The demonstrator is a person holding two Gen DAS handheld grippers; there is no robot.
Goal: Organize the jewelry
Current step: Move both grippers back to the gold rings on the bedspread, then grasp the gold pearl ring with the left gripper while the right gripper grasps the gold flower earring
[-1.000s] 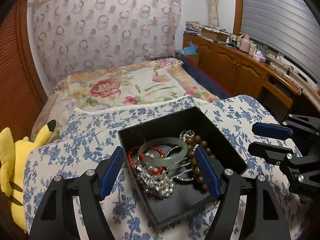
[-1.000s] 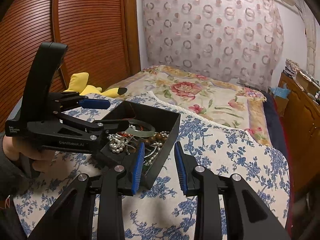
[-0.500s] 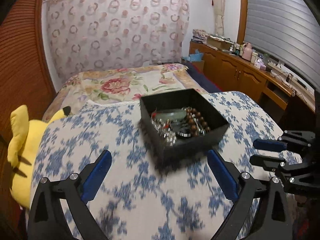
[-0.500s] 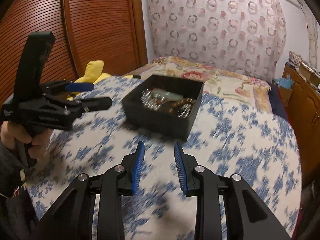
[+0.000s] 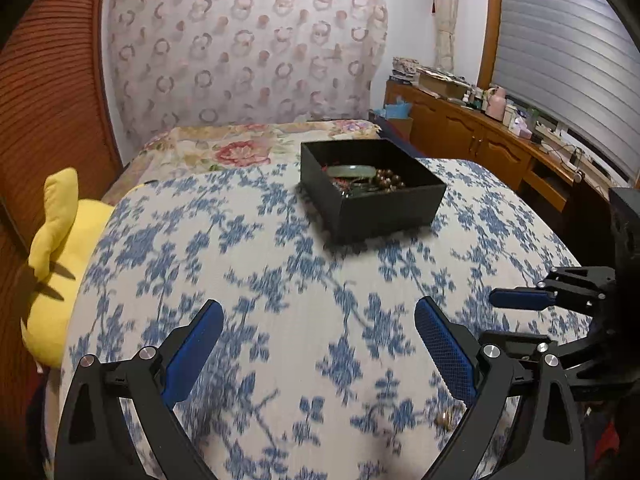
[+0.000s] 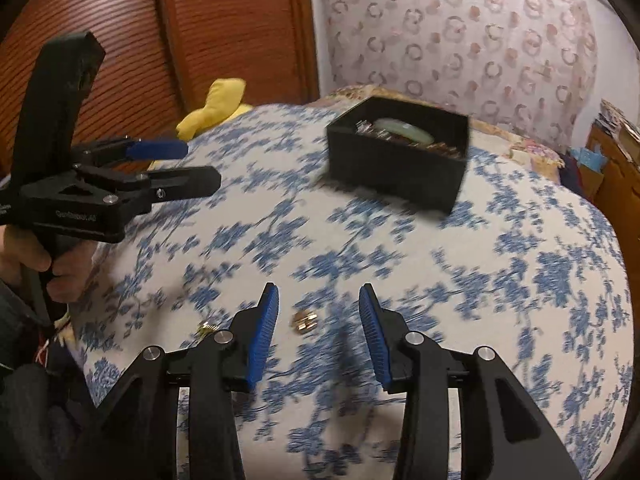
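Both grippers, left (image 5: 316, 344) and right (image 6: 318, 328), now well back from the black box (image 5: 384, 204), right jaws wider.

Warm, fairly dim indoor light is falling from above, and the black box (image 5: 372, 188) is casting a soft shadow onto the floral cloth (image 5: 280, 280) right around its base. Motion blur is smearing the blue print nearer the cameras than the box, and in the right wrist view the box (image 6: 400, 160) itself is looking streaked along its edges. Fisheye distortion is bending the slatted wood panel (image 6: 100, 20) left of the box, and black vignetting is darkening every corner.
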